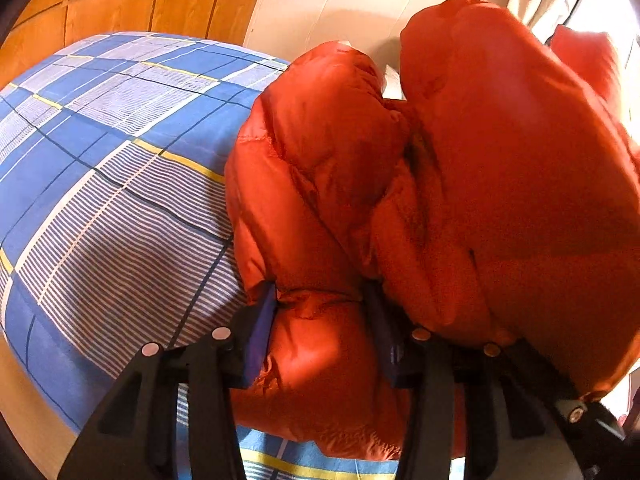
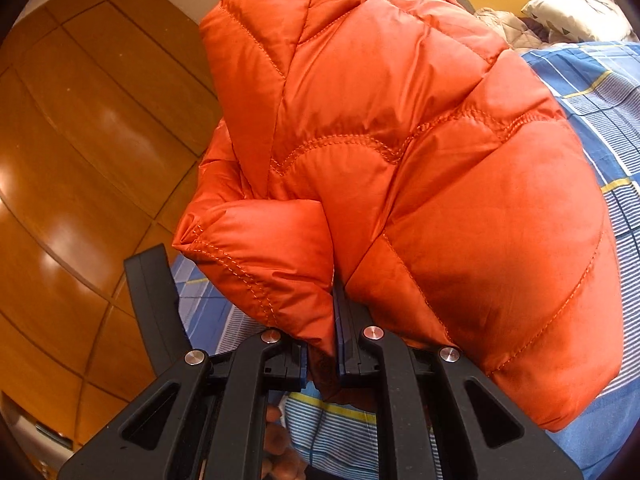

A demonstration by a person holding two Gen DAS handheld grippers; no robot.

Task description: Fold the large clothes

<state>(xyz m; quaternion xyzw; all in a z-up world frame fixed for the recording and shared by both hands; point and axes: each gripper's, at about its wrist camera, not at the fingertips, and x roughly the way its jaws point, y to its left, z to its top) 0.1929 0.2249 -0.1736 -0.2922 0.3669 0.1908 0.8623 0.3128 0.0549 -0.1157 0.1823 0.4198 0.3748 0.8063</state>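
An orange quilted puffer jacket (image 1: 460, 168) is lifted above a bed with a blue plaid sheet (image 1: 104, 152). My left gripper (image 1: 324, 312) is shut on a thick fold of the jacket, with padding bulging between its blue-padded fingers (image 1: 260, 328). The jacket hangs bunched over the gripper's right side. In the right wrist view my right gripper (image 2: 320, 320) is shut on another edge of the same jacket (image 2: 400, 152), which drapes over and hides the fingertips. The sheet (image 2: 608, 120) lies below it.
An orange wooden floor (image 2: 80, 160) lies beside the bed at the left. A cream wall (image 1: 340, 0) stands behind the bed. Pillows and a beige quilt (image 2: 572, 16) lie at the far end of the bed.
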